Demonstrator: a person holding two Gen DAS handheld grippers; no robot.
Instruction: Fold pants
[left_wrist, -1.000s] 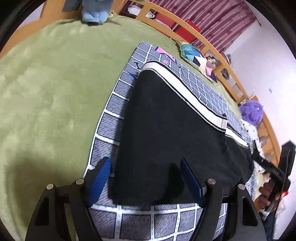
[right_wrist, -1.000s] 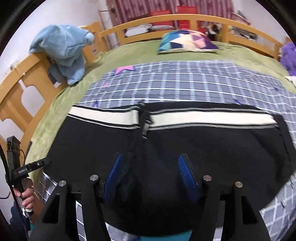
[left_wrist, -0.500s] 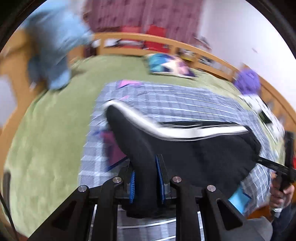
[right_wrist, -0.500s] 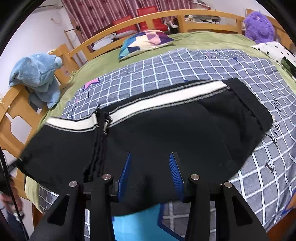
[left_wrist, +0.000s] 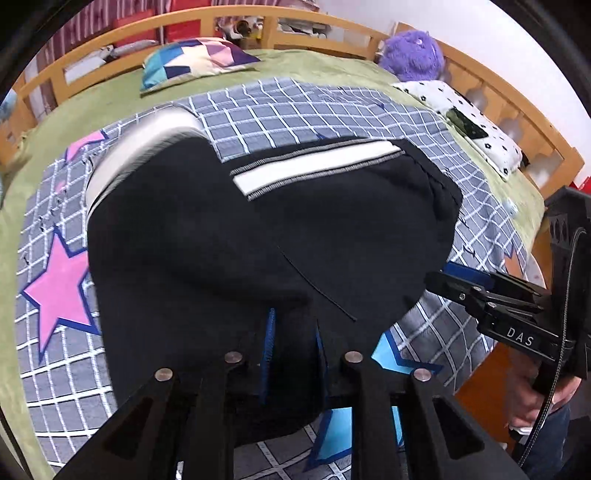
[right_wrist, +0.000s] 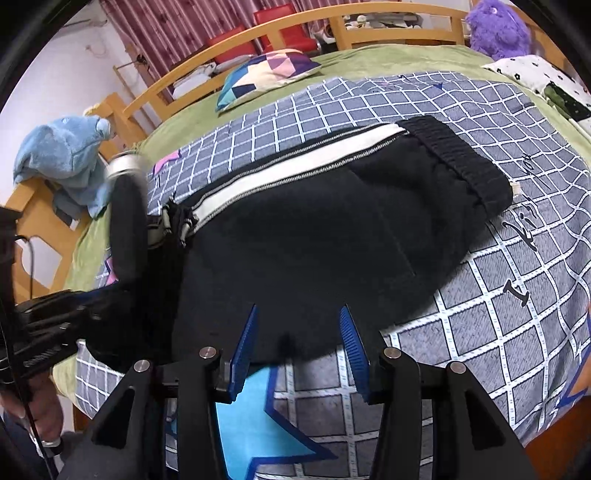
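Black pants (left_wrist: 332, 229) with a white side stripe (left_wrist: 314, 168) lie on a checked blanket (left_wrist: 258, 103) on the bed. My left gripper (left_wrist: 293, 343) is shut on the leg end of the pants and holds it lifted and folded over the rest. It also shows at the left of the right wrist view (right_wrist: 48, 343), with the raised leg (right_wrist: 127, 229) hanging from it. My right gripper (right_wrist: 299, 339) is open, its blue pads either side of the near edge of the pants (right_wrist: 332, 229). It shows at the right in the left wrist view (left_wrist: 465, 284).
A patchwork pillow (left_wrist: 195, 61) and a purple plush toy (left_wrist: 413, 55) lie at the far side. A blue plush toy (right_wrist: 62, 155) hangs on the wooden bed rail (right_wrist: 155, 92). A white spotted cushion (left_wrist: 476, 125) lies at the right. The bed's near edge is just below the grippers.
My left gripper has shut on the pants leg and carried it up and over toward the waistband. My right gripper stayed open at the near edge.
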